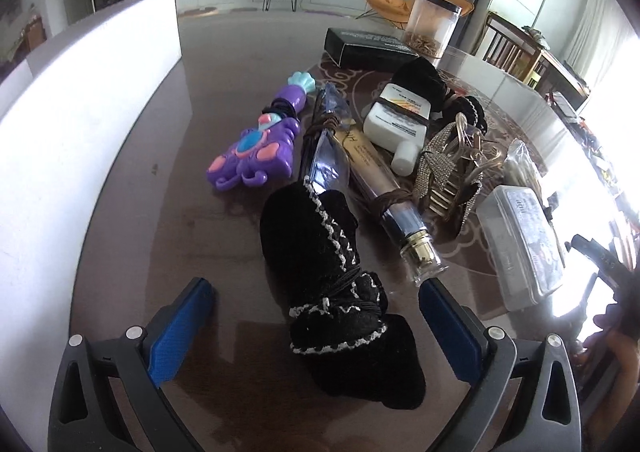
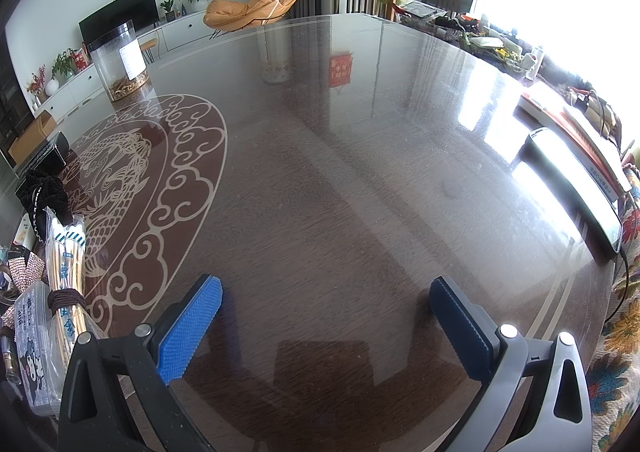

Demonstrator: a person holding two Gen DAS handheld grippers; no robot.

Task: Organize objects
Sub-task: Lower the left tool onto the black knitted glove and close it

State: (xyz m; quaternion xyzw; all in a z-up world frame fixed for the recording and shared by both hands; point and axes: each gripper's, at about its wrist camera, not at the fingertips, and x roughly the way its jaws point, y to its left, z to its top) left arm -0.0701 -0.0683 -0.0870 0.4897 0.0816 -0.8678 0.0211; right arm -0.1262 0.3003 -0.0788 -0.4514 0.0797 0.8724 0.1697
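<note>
My left claw point(image 1: 316, 316) hangs low over the bench point(image 1: 168, 236) with its jaws spread wide and nothing gripped. The black velvet bundle point(image 1: 336, 292), trimmed in white stitching and tied round with a thin elastic, lies straight ahead and partly between the two blue pads. Its long axis runs almost directly away from me, near end under the claw, far end tipping slightly to the left toward the purple toy point(image 1: 256, 143). That suits a grasp, I judge: the jaws would close across the narrow width, not along the length. The right pad sits just beside the base of the clear tube with the gold collar point(image 1: 416, 252), so I would watch that I do not catch it when closing.

My right claw point(image 2: 326, 316) is also wide and empty, pointing at a bare stretch of bench with no task item ahead; the bagged sticks point(image 2: 66, 264) and the clear plastic box point(image 2: 30, 332) lie well off to its left. The left side is plainly the nearer one for the bundle.
</note>
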